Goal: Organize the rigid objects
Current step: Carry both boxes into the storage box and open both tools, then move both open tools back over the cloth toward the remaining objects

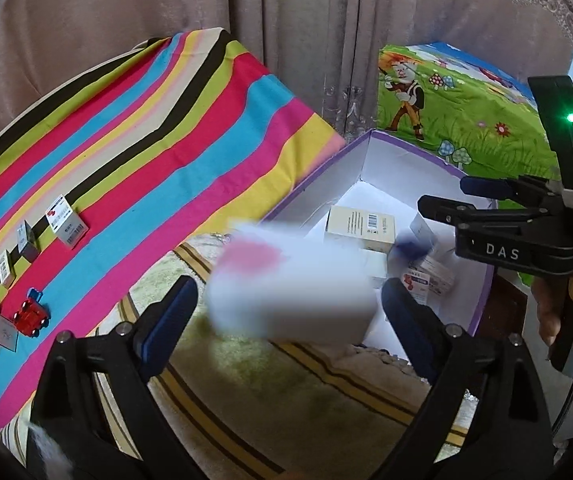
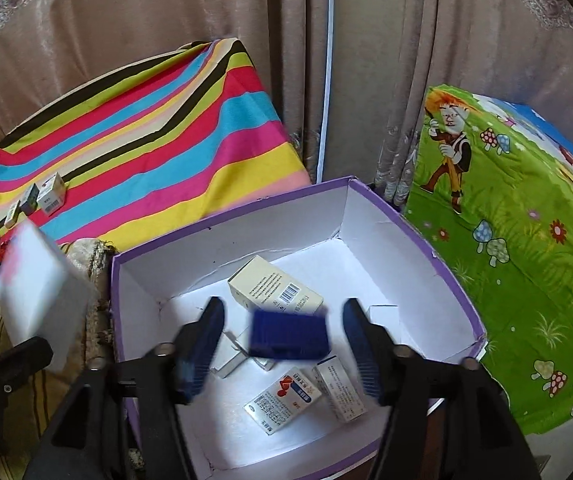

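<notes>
a striped cloth (image 1: 158,128) covers the left surface; near its left edge lie small boxes (image 1: 66,222) and a red toy car (image 1: 30,317).

Black plastic left claw (image 1: 286,312) and right claw (image 2: 282,344), blue ribbed pads (image 1: 170,316), silver screws; the right's body reads "DAS" (green light, white strap, black cable).

A blurred white box (image 1: 290,288) and blue box (image 2: 288,334) hang airborne by the purple-rimmed box (image 2: 406,232).
</notes>
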Demonstrator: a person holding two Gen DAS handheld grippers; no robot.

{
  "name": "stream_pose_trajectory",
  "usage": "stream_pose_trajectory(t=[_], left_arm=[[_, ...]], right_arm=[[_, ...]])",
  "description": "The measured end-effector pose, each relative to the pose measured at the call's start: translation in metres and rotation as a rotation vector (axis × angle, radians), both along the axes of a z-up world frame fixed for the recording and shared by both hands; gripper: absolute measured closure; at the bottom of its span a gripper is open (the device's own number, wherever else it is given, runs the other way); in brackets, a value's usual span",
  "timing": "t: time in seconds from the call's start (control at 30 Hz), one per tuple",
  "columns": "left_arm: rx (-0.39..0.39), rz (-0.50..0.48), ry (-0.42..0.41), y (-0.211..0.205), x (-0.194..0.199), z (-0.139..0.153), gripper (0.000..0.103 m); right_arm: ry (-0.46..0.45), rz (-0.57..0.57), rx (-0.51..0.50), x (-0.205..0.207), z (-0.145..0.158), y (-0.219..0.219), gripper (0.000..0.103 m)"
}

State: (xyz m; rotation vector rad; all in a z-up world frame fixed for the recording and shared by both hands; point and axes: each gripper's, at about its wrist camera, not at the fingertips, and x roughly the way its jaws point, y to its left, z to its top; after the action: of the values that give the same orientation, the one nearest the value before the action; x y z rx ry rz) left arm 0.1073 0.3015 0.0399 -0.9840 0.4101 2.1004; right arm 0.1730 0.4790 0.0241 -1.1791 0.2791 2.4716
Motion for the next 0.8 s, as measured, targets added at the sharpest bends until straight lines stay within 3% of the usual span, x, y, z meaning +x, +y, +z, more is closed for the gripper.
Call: stream_pose_trajectory(t=[0.13, 0.33, 0.53, 0.6, 0.8], left_arm=[[0.022, 0.047, -0.024, -0.008, -0.009, 0.003, 0.006], [0.048, 0.143, 0.008, -0.033, -0.017, 0.005, 0.006], [0.006, 0.239, 0.078, -0.058, -0.020, 0.006, 0.006], [0.025, 0.243, 0.072, -0.065, -0.020, 0.005, 0.006], [0.095, 0.297, 0.008, -0.094, -0.032, 0.002, 0.006]], right_arm=[[0.006, -0.010, 0.019, 0.000, 0.003, -0.002, 0.028], [0.018, -0.027, 0.103, -0.001, 0.008, -0.010, 0.017], [0.065, 0.017, 0.230, -0.004, 0.013, -0.030, 0.017], [0.060, 0.016, 0.267, -0.006, 0.014, -0.037, 0.017], [0.118, 0.114, 0.167, -0.006, 0.020, -0.050, 0.017]])
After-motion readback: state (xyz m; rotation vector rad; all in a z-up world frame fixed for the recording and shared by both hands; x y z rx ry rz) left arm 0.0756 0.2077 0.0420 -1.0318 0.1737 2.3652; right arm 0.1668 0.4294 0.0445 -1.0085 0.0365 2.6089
